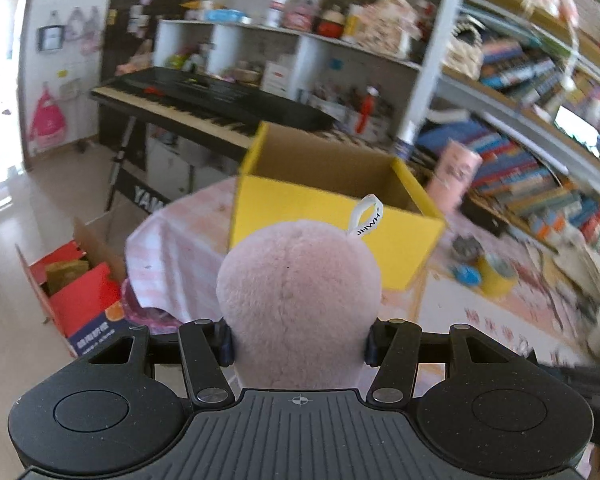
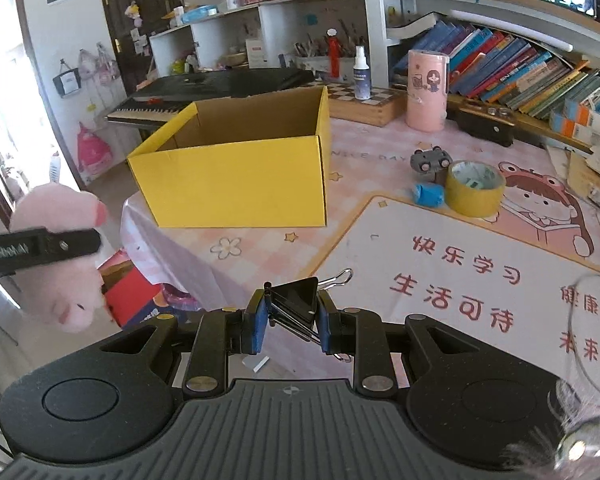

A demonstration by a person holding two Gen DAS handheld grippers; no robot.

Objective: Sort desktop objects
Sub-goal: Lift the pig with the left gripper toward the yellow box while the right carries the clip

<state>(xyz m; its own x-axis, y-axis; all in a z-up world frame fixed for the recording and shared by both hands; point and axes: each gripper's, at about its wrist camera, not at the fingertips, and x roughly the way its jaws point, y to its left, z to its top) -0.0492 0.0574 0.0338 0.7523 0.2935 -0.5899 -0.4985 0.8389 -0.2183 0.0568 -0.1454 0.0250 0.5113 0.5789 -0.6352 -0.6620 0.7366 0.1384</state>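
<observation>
My left gripper [image 1: 298, 344] is shut on a pink plush toy [image 1: 298, 292] with a white loop tag, held in the air short of the open yellow box [image 1: 332, 220]. From the right wrist view the same plush toy [image 2: 56, 216] hangs at the far left, off the table's edge, with a black finger of the left gripper [image 2: 40, 250] across it. My right gripper [image 2: 292, 320] is shut on a black binder clip [image 2: 294, 302] above the pink desk mat, in front of the yellow box [image 2: 236, 184], whose inside looks empty.
On the table [image 2: 260, 240] to the right of the box lie a yellow tape roll [image 2: 474, 194], a small blue object [image 2: 428, 195] and a grey toy car [image 2: 430, 160]. A pink cylinder [image 2: 426, 90] stands behind. A keyboard [image 1: 204, 104] and a red carton [image 1: 80, 296] sit beyond the table's left edge.
</observation>
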